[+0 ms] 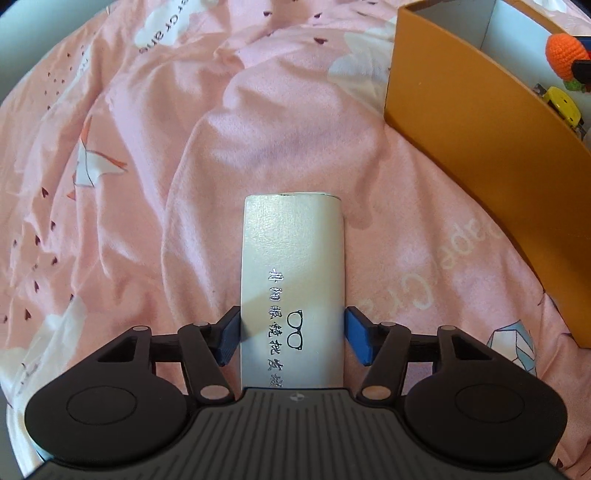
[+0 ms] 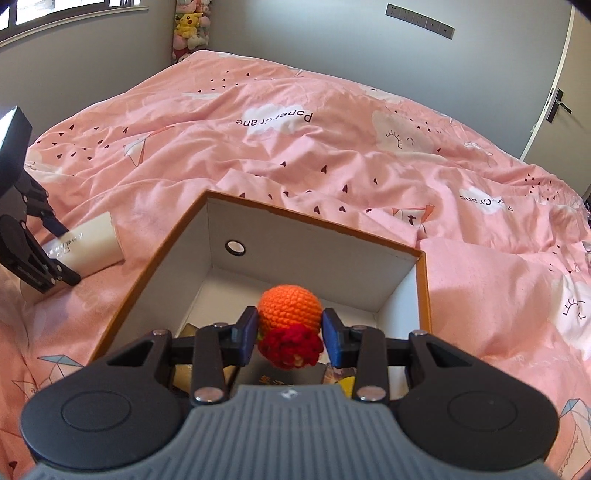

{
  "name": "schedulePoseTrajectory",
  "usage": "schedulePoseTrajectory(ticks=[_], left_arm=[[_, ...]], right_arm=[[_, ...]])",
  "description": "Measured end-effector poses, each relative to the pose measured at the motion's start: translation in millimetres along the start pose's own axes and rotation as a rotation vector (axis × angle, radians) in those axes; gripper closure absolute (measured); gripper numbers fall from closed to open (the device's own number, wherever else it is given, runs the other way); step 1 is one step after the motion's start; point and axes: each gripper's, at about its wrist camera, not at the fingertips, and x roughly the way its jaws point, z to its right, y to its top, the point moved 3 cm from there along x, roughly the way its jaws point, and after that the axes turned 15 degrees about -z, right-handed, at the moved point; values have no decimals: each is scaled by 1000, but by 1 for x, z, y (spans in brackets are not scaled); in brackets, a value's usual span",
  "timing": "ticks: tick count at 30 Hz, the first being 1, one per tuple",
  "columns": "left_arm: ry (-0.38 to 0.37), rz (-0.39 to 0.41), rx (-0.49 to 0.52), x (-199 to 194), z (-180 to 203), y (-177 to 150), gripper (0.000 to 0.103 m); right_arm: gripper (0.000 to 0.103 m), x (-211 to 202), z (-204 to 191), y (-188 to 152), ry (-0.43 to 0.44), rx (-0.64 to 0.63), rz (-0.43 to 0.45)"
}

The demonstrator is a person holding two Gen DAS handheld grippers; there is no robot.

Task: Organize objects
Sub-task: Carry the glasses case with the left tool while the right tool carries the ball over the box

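Observation:
A white glasses case (image 1: pixel 291 251) with black print lies on the pink duvet. My left gripper (image 1: pixel 293 314) points down at it, and both blue pads press on its long sides. The right wrist view shows the same case (image 2: pixel 96 243) and left gripper (image 2: pixel 62 251) at the far left, beside the box. My right gripper (image 2: pixel 290 314) is shut on an orange and red crochet toy (image 2: pixel 290 306), which hangs above the open orange box (image 2: pixel 147 266). In the left wrist view the toy (image 1: pixel 565 55) appears over the box (image 1: pixel 480 122) at the top right.
Inside the box lie a yellow tape measure (image 1: pixel 563 107), a dark booklet (image 2: pixel 280 376) and other small items. The rumpled duvet (image 2: pixel 332 147) covers the whole bed. Plush toys (image 2: pixel 190 26) sit in the far corner, and a door (image 2: pixel 561 99) stands at the right.

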Motion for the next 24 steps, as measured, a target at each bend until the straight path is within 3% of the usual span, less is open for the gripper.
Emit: schedulePoseTrajectory(ticks=[8, 18, 24], left_arm=[[63, 98, 94, -52, 17, -4, 35], [95, 262, 407, -150, 113, 45, 35], [171, 291, 573, -158, 165, 93, 35]], right_arm=[[64, -13, 13, -10, -6, -26, 5], [64, -36, 41, -11, 88, 3, 39], [64, -40, 60, -6, 61, -39, 27]])
